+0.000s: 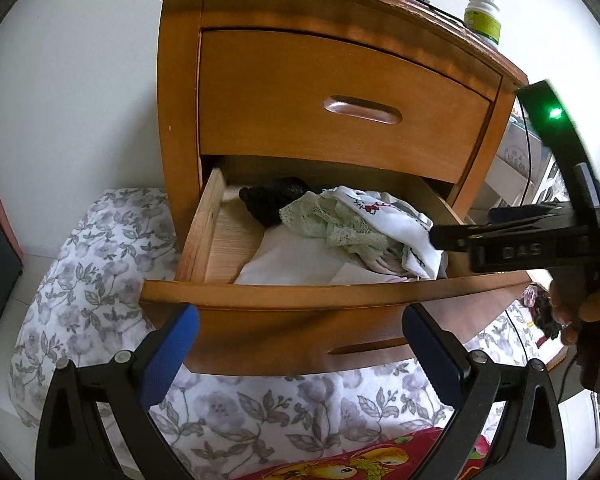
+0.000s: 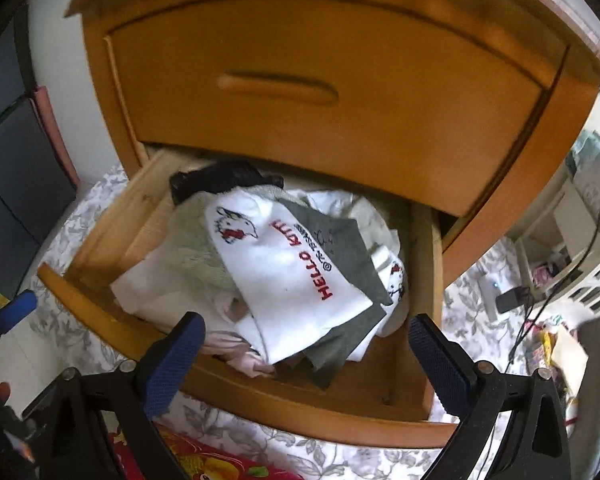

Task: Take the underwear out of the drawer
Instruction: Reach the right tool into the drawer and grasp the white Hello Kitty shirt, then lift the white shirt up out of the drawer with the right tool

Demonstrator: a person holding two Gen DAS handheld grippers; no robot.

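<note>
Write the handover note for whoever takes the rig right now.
Left gripper: open, empty, in front of the lower drawer.
Right gripper: open, empty, above the drawer's front edge, facing the pile.
Things: the lower drawer is pulled open; the white Hello Kitty garment lies on top, with green lace underwear and a black piece behind it.
Done: drawer opened.
Left: grasp the underwear and lift it out; nothing is gripped yet.

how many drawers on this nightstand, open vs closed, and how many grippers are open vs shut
Open drawers: 1, the lower drawer, clothes inside
Closed drawers: 1, the upper drawer
Open grippers: 2, the left gripper and the right gripper, both empty
Shut grippers: 0
Total: 2 drawers, 2 grippers
</note>
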